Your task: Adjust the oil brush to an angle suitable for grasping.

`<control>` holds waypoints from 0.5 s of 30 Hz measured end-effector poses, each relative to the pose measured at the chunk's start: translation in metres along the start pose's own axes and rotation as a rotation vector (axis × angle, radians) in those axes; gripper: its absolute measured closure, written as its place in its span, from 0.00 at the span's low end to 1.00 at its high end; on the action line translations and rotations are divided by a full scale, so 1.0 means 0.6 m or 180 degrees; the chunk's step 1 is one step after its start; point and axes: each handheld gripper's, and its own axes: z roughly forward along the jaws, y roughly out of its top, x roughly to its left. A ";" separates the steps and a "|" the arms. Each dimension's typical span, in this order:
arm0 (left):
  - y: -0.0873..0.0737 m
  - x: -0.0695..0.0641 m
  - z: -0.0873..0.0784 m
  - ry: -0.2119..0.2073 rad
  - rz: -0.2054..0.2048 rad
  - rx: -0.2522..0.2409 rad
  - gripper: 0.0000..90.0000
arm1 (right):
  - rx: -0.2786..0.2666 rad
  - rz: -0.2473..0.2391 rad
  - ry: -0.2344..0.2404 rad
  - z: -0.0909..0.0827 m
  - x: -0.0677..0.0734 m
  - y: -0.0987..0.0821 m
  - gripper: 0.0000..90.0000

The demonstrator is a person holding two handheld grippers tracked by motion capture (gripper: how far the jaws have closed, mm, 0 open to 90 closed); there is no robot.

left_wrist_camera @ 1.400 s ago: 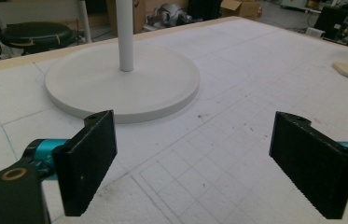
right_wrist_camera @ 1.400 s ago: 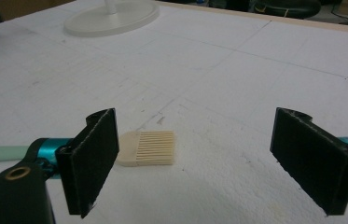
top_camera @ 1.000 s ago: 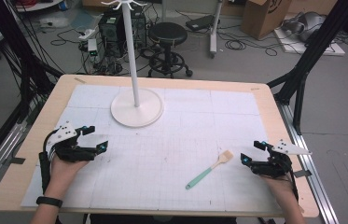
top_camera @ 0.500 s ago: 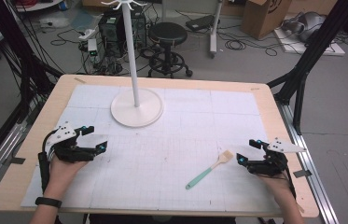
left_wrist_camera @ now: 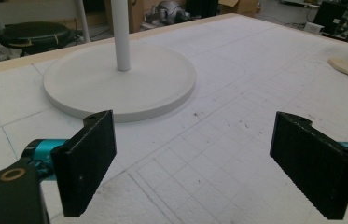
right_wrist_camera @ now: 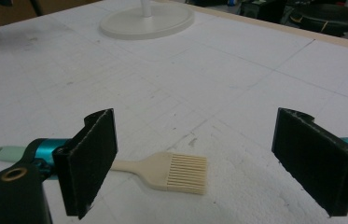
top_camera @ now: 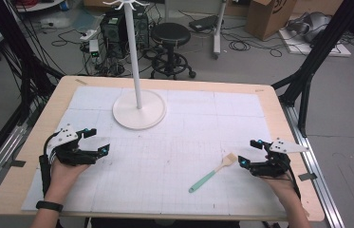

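two grippers sit low over the white gridded mat (top_camera: 174,156), the left gripper (top_camera: 99,146) and the right gripper (top_camera: 246,153) both with jaws spread wide and holding nothing. just beside the right gripper lies a pastry brush (top_camera: 210,172), bristles toward it, green handle away. farther back stands a white pole stand (top_camera: 139,108) on its round base.

Robotics lab, black frame struts (top_camera: 316,57), floor cables (top_camera: 248,45), electronics rack (top_camera: 120,29), cardboard box (top_camera: 270,16), stool (top_camera: 171,35)
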 end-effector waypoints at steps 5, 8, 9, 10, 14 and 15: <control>0.000 0.001 -0.002 0.0012 -0.0008 -0.0025 0.17 | -0.0035 -0.0025 0.0021 0.001 0.001 0.004 0.15; 0.001 0.001 -0.003 0.0015 -0.0003 -0.0019 0.17 | -0.0029 -0.0062 0.0103 0.003 0.005 0.009 0.15; 0.001 0.001 -0.003 0.0015 -0.0003 -0.0019 0.17 | -0.0018 -0.0066 0.0134 0.004 0.007 0.010 0.15; 0.001 0.001 -0.003 0.0018 -0.0006 -0.0023 0.17 | -0.0012 -0.0077 0.0160 0.005 0.009 0.011 0.15; 0.000 0.002 -0.003 0.0014 -0.0017 -0.0025 0.17 | 0.0041 -0.0130 0.0266 0.010 0.021 0.009 0.17; 0.000 0.002 -0.003 0.0014 -0.0017 -0.0025 0.17 | 0.0041 -0.0130 0.0266 0.010 0.021 0.009 0.17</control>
